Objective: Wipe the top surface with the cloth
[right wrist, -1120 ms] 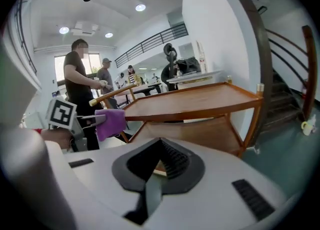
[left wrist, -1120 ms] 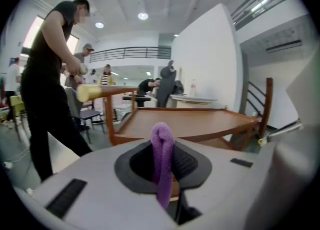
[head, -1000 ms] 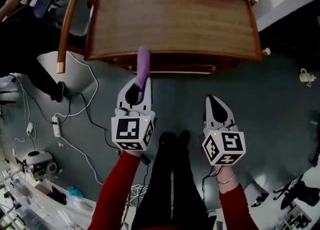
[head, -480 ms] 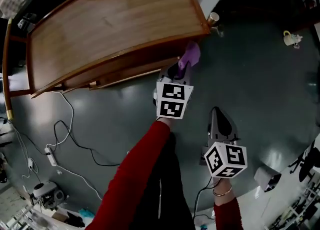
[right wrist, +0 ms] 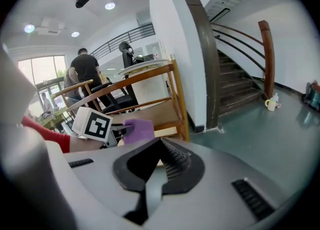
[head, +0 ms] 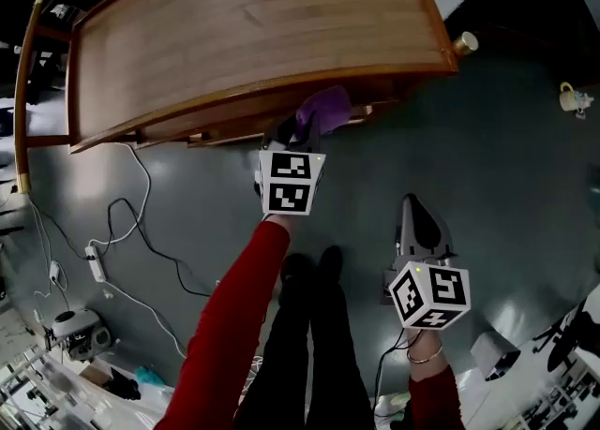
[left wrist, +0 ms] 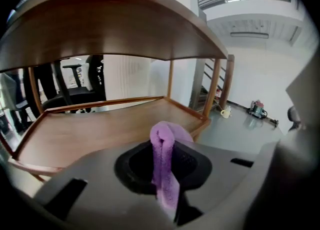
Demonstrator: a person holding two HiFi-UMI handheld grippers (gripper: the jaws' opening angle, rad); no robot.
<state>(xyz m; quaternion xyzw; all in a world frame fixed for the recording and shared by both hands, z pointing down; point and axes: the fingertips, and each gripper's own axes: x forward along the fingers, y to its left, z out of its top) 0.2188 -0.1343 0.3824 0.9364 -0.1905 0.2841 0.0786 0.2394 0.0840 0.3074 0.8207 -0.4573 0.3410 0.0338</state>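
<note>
The wooden stand's top surface (head: 253,35) fills the upper head view, its front edge curving toward me. My left gripper (head: 305,128) is shut on a purple cloth (head: 322,110), which sits at the stand's front edge, level with the gap below the top. In the left gripper view the cloth (left wrist: 165,169) hangs folded between the jaws, with the lower shelf (left wrist: 95,131) ahead and the top's underside (left wrist: 110,28) above. My right gripper (head: 411,203) hangs over the floor, shut and empty. The right gripper view shows the cloth (right wrist: 138,130) too.
Cables and a power strip (head: 94,264) lie on the grey floor at left. A small mug (head: 572,97) stands on the floor at right. My legs (head: 309,325) are below the grippers. A staircase (right wrist: 235,83) and a standing person (right wrist: 85,71) are nearby.
The head view has swung. The left gripper with the cloth moved left along the stand's front edge, away from the right corner. The right gripper stays low over the floor.
</note>
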